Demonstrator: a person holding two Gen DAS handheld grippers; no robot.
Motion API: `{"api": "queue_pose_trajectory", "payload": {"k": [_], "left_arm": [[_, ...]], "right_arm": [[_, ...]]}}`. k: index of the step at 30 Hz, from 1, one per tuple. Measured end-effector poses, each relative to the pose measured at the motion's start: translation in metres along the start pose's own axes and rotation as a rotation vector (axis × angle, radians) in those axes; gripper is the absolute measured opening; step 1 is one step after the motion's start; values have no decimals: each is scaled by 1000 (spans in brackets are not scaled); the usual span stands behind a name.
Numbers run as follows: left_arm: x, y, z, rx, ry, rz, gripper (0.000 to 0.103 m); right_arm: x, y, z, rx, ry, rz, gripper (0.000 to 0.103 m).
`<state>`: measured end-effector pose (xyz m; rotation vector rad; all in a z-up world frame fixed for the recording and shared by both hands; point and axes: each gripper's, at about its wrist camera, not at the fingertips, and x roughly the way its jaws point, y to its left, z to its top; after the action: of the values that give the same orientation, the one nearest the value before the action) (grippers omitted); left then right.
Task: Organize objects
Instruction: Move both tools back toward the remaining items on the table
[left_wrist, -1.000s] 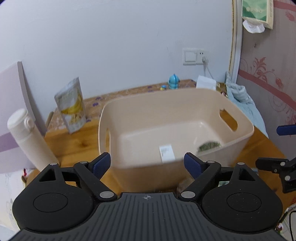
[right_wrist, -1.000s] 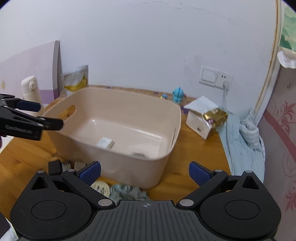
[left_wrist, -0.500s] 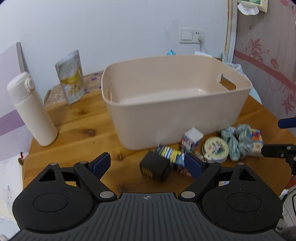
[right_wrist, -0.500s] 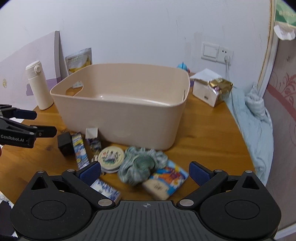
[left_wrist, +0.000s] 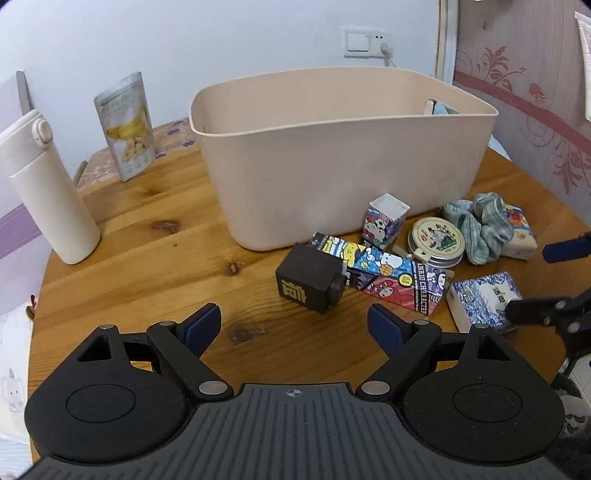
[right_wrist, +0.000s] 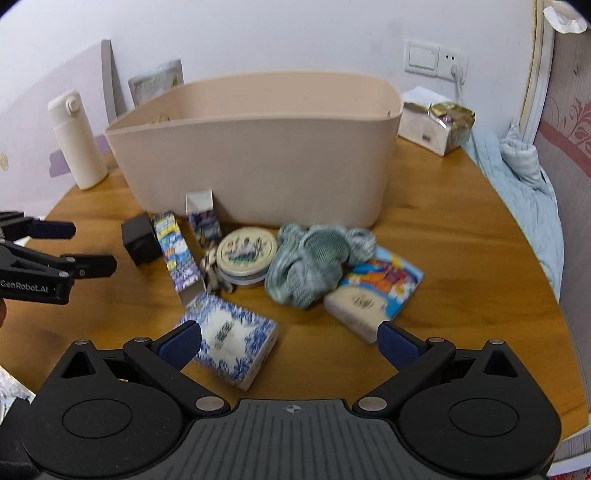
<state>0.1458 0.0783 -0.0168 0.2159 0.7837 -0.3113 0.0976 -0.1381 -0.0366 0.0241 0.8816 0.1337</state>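
A beige tub (left_wrist: 343, 155) (right_wrist: 258, 155) stands on the round wooden table. In front of it lie a black box (left_wrist: 308, 282), a long cartoon box (left_wrist: 384, 275), a small upright cartoon box (left_wrist: 384, 221), a round tin (right_wrist: 245, 254), a green cloth bundle (right_wrist: 314, 262), a colourful packet (right_wrist: 376, 291) and a blue-white tissue pack (right_wrist: 232, 339). My left gripper (left_wrist: 293, 326) hangs open just short of the black box. My right gripper (right_wrist: 290, 345) is open too, its left fingertip over the tissue pack, gripping nothing.
A white bottle (left_wrist: 44, 192) and a banana snack bag (left_wrist: 127, 125) stand left of the tub. At the back right are a white box with gold foil (right_wrist: 436, 125) and a light blue cloth (right_wrist: 524, 177) over the table edge.
Both grippers have sunk and drawn back from above the tub. Its inside is now out of sight, and the loose items in front of it have come into view.
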Motion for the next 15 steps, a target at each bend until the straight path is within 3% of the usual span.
{"api": "queue_pose_trajectory", "payload": {"k": [11, 15], "left_arm": [[16, 0, -6, 4, 16, -21, 88], [23, 0, -5, 12, 20, -35, 88]], "right_arm": [[20, 26, -7, -34, 58, 27, 103], [23, 37, -8, -34, 24, 10, 103]]}}
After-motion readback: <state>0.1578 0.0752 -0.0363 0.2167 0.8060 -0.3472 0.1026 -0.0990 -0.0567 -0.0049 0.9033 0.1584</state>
